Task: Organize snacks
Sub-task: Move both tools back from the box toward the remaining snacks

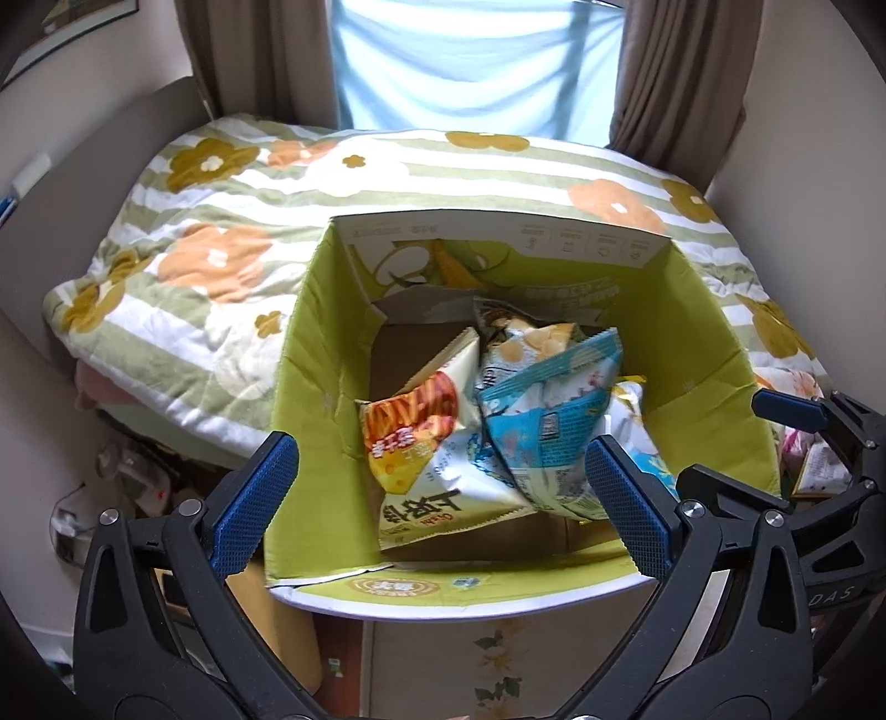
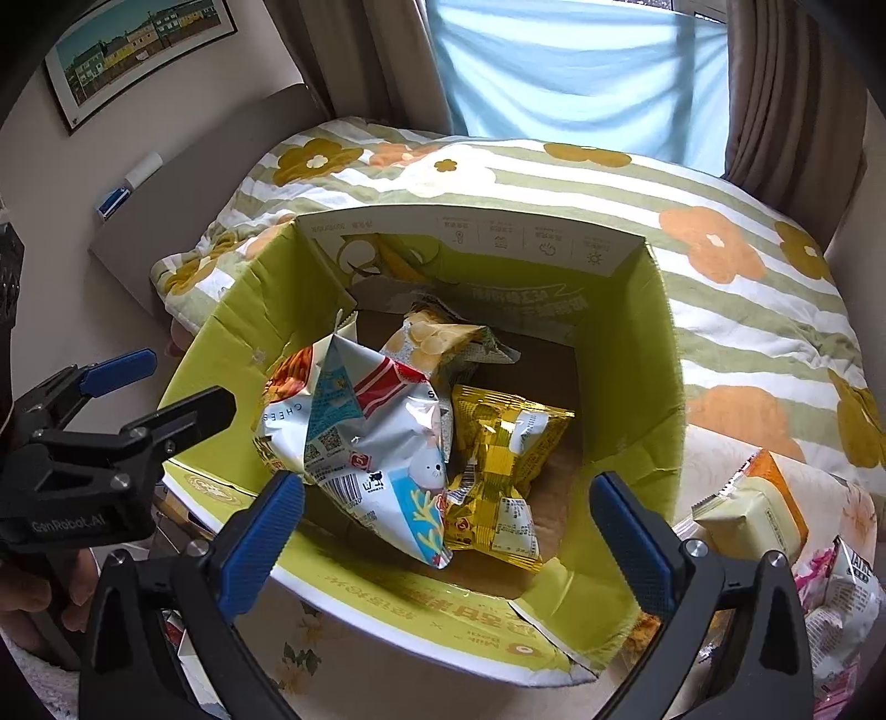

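The right gripper [image 2: 446, 531] stands with its blue-padded jaws spread wide and nothing between the pads, poised over the near rim of the open green-lined cardboard box [image 2: 626, 354]. The left gripper [image 1: 437, 498] is likewise wide open and empty, hovering above the same box from the opposite side (each gripper appears at the edge of the other's view). Inside the box, on its brown floor, lie four snack packets in a loose pile: a silver-and-blue foil bag with a red-and-white band [image 2: 382, 443], its long axis running from the far left corner toward the near rim; a crumpled gold foil packet [image 2: 498, 459] just beside it on the right, lying flat with its long axis toward the near wall; a white bag printed with orange sticks and cheese [image 1: 426, 443], partly under the silver bag; and a pale bag printed with round crisps [image 2: 437, 338] at the back. The box flaps stand upright, and the far one carries printed symbols. The box rests against a striped floral quilt [image 2: 747, 299]. More snack packets [image 2: 758, 515] lie outside the box to the right. A framed picture [image 2: 138, 50] hangs on the wall.
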Motion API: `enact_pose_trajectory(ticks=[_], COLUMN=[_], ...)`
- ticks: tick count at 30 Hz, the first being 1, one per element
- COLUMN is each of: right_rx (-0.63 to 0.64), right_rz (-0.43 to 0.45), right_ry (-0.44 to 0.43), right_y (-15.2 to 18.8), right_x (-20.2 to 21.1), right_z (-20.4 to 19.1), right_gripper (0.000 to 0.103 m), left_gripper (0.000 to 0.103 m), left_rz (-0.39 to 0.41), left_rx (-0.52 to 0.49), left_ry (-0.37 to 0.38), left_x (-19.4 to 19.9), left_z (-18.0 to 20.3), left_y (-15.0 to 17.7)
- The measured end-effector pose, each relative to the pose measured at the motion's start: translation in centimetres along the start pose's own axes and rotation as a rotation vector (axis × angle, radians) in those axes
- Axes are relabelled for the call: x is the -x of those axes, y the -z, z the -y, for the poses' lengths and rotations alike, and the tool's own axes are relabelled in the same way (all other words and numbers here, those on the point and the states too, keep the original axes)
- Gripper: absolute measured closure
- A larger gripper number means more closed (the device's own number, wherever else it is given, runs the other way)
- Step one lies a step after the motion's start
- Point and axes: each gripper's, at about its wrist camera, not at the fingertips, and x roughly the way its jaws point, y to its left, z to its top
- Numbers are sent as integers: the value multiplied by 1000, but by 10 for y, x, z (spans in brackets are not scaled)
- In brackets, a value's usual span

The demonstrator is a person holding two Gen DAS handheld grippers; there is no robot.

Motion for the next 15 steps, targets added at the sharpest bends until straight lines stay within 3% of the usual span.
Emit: enact_pose_trajectory(ticks=[7, 15], right_rx=[-22, -35], right_rz=[59, 127], right_ry=[29, 81], right_y=[10, 33], right_x=[37, 100], right_z=[19, 70], right_gripper=[0, 0], left_gripper=[0, 0], left_rz=[37, 92], left_rx=[-48, -85], left_ry=[27, 70], left_x=[18, 46], left_z=[35, 109], left_y=[-3, -7])
